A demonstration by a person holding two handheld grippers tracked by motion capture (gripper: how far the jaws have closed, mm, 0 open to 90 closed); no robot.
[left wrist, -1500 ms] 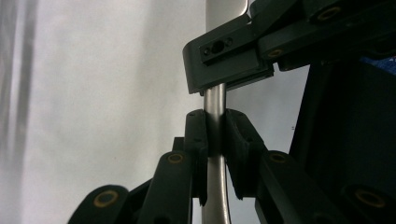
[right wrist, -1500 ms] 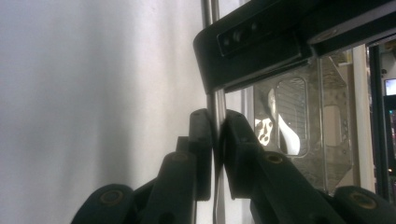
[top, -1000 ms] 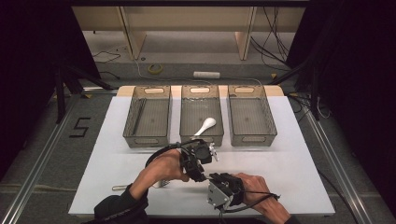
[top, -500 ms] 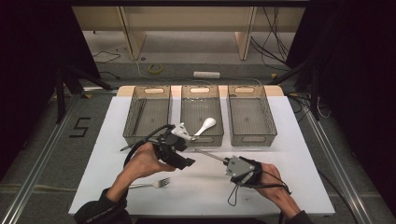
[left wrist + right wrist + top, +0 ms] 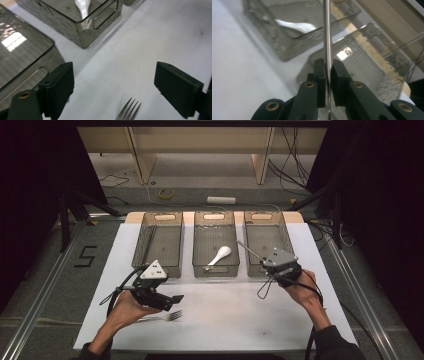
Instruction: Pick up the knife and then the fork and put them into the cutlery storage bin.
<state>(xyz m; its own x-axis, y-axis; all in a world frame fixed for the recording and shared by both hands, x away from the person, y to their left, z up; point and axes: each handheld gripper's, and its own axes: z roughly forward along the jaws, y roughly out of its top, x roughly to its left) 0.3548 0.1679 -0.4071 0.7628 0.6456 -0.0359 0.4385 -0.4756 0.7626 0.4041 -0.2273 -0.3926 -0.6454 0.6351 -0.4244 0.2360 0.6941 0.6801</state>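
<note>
My right gripper [image 5: 267, 261] is clamped on a thin metal rod [image 5: 327, 32] over the right bin [image 5: 266, 227]. My left gripper [image 5: 125, 87] hangs wide open above the fork [image 5: 128, 110].

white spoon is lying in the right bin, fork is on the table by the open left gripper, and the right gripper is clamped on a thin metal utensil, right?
One thing is off: the white spoon lies in the middle bin, not the right one, as the high view shows. The rest holds: the fork lies on the table by the open left gripper, and the right gripper is clamped on a thin metal utensil.
</note>
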